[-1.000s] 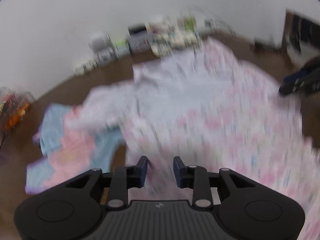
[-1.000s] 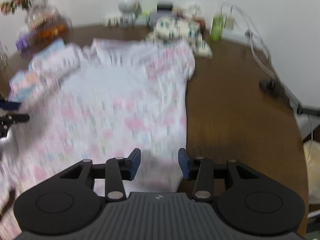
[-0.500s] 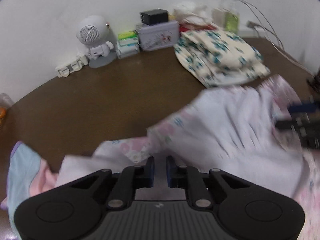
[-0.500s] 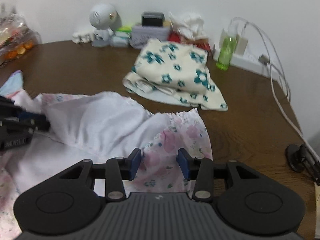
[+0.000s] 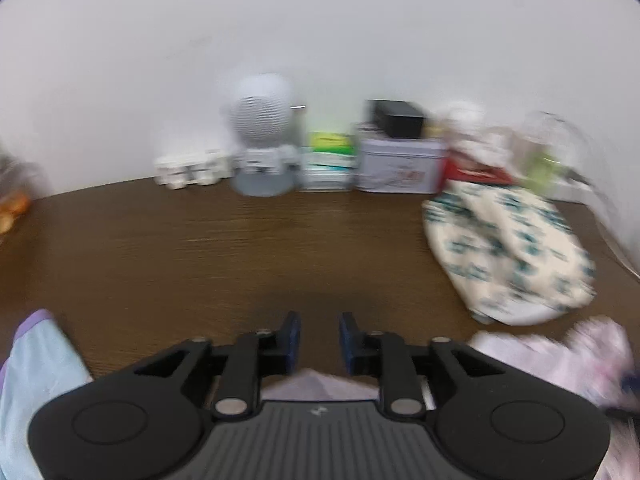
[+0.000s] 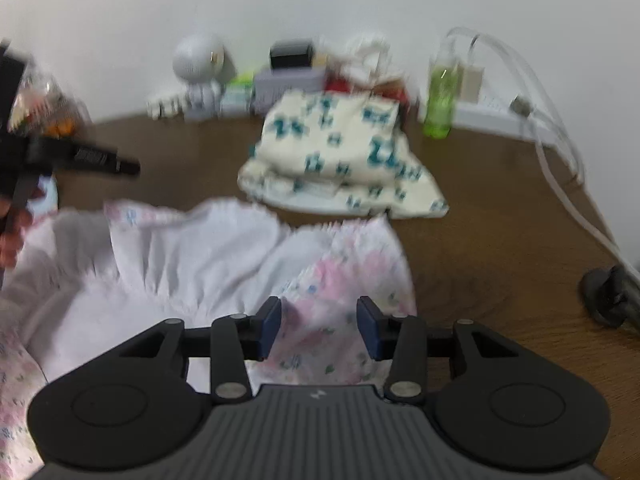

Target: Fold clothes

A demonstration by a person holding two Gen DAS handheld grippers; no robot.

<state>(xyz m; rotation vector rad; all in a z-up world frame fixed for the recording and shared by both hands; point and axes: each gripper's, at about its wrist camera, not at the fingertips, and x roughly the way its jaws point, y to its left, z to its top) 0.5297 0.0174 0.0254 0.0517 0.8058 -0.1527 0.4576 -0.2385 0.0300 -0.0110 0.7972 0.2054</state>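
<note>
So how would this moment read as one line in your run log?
step: fold released | left gripper: opening, nothing between | right gripper: opening over pink floral garment | folded cream garment: behind

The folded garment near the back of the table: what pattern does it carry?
Cream with teal flower-like prints; the folded garment shows best in the right wrist view.

Motion blur softens both views. The pink floral garment [image 6: 224,264] runs off the lower left edge, and the gripper body covers its near part. Left of the garment, a hand [image 6: 12,236] is cut by the frame. Beyond the garment, the boxes [image 5: 400,164] by the wall carry unreadable print.
</note>
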